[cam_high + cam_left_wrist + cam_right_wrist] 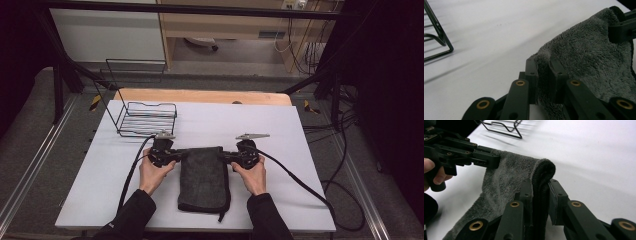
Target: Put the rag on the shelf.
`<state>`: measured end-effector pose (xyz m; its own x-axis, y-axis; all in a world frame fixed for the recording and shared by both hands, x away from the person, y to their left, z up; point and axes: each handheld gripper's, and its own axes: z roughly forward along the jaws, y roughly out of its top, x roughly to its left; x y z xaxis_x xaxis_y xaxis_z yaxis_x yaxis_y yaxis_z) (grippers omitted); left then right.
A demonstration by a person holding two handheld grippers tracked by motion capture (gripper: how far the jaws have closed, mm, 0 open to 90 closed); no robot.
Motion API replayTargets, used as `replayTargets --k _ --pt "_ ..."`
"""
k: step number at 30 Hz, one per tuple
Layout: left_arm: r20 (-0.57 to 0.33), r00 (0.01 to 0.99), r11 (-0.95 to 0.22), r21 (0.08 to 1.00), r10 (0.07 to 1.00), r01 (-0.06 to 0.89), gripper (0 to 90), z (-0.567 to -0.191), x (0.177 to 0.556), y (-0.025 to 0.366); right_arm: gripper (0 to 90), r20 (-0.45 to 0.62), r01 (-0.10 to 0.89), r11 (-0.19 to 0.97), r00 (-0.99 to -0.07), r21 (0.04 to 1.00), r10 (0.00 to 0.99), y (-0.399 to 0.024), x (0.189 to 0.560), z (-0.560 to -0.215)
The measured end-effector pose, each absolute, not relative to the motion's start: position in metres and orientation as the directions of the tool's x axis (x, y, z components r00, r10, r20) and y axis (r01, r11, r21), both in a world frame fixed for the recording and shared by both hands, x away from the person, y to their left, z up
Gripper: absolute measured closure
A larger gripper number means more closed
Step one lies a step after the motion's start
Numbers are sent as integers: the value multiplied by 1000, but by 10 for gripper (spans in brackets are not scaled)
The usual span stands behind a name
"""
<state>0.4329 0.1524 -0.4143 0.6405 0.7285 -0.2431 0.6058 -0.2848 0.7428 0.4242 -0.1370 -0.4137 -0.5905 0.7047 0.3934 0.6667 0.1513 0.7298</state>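
Observation:
A dark grey towel [204,177] lies folded on the white table [300,165], its far edge lifted off the surface. My left gripper [176,156] is shut on the towel's far left corner [543,63]; fuzzy cloth is pinched between its two black jaws. My right gripper [227,157] is shut on the far right corner [541,182], where the thick hemmed edge bulges up between the jaws. In the left gripper view the right gripper [624,28] clamps the cloth at the upper right. In the right gripper view the left gripper [487,160] holds the opposite corner, a hand behind it.
A black wire basket [146,118] stands on the table's far left, just beyond my left gripper; its frame [439,40] shows close by. Cables trail from both grippers across the table. A wooden board [200,96] borders the far edge. Bare table lies right of the towel.

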Motion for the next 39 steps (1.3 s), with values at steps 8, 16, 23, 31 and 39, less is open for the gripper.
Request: replayTargets --k 8,16,23,31,39 --pt "-218 662 -266 793 717 549 792 -398 420 156 765 383 620 126 -618 775 686 -142 410 -398" --pt "-190 684 -258 829 704 495 793 -383 404 158 767 348 566 126 -651 814 674 -142 394 -383" --pt "-169 691 -234 862 703 449 793 -368 394 162 770 315 515 121 -676 849 666 -141 385 -367" --pt "-135 693 -211 897 708 390 794 -351 384 167 775 277 442 94 -699 892 659 -136 373 -353" --pt "-107 689 -176 928 717 328 795 -332 377 174 777 220 355 75 -716 932 662 -131 366 -334"
